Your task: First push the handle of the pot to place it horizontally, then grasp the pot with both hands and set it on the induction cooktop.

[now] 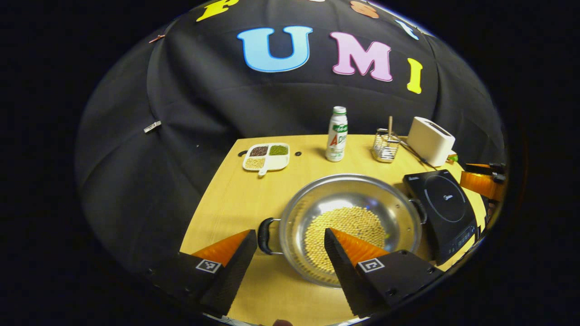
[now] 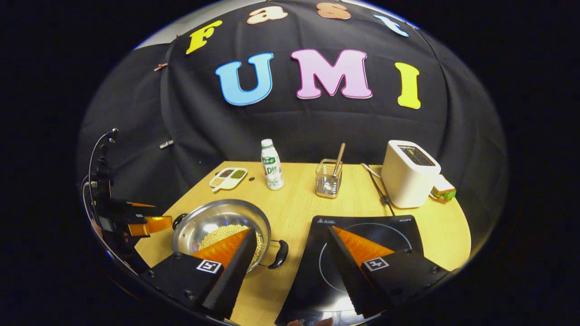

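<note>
Looking across the worktop (image 2: 294,199), I see pale wood set against the black cloth wall, carrying everything else. The cooktop (image 2: 362,244) is the biggest flat thing on it, a black glass slab with a thin ring drawn on its face, lying at the near right. Just beside it, to its left, sits the pot (image 1: 349,217): a wide, shallow pan of shiny steel, upright, its floor covered by a layer of small yellow beans (image 1: 349,226). It has two dark loop handles on opposite sides, one pointing away from the cooktop (image 1: 265,235) and one toward it. The pot rests on the wood, not on the glass.

A white toaster (image 2: 408,174) stands behind the cooktop, with a sandwich (image 2: 444,189) near its far side. Smaller things line the back: a wire holder (image 2: 328,180) with a wooden stick, a white bottle (image 2: 272,165), and a white divided dish (image 2: 229,177) of grains.

My left gripper (image 1: 285,242) hangs spread wide over the pot's near rim and left handle, touching nothing I can make out. My right gripper (image 2: 290,240) is likewise spread, one finger over the pot, the other over the cooktop.
</note>
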Demonstrator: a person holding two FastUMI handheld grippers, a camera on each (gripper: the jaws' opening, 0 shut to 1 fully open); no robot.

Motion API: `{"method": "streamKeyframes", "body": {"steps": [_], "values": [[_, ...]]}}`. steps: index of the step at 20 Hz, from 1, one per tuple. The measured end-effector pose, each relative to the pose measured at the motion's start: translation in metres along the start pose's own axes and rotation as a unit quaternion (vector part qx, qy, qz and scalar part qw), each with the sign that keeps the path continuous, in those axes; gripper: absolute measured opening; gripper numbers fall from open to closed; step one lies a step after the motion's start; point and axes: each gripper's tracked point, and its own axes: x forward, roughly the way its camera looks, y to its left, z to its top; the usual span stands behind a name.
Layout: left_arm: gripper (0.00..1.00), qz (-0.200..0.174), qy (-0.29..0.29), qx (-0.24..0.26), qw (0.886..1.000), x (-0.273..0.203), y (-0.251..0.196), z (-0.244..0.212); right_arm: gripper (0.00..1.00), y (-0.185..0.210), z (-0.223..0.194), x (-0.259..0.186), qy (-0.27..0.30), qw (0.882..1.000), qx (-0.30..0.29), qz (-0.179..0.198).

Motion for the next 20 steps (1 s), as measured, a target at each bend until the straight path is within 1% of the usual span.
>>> {"method": "streamKeyframes", "body": {"steps": [4,7,9,12,17,20], "values": [[0.94,-0.008,0.028,-0.017,0.999,0.027,0.018,-0.011,0.98,0.009,-0.026,0.023,0.048,0.999,0.007,0.002],[0.94,-0.015,0.049,-0.019,0.998,0.047,0.026,-0.021,0.99,0.016,-0.044,0.041,0.077,0.997,0.003,0.004],[0.94,-0.026,0.060,-0.020,0.998,0.057,0.024,-0.025,0.99,0.022,-0.057,0.048,0.097,0.995,0.008,0.008],[0.94,-0.045,0.068,-0.024,0.996,0.070,0.018,-0.028,0.99,0.024,-0.069,0.062,0.119,0.993,0.010,0.004],[0.94,-0.051,0.079,-0.029,0.995,0.084,0.016,-0.033,0.99,0.026,-0.089,0.079,0.152,0.988,0.007,0.000],[0.94,-0.052,0.083,-0.028,0.995,0.094,0.014,-0.036,0.98,0.026,-0.100,0.089,0.175,0.984,0.025,-0.004]]}}
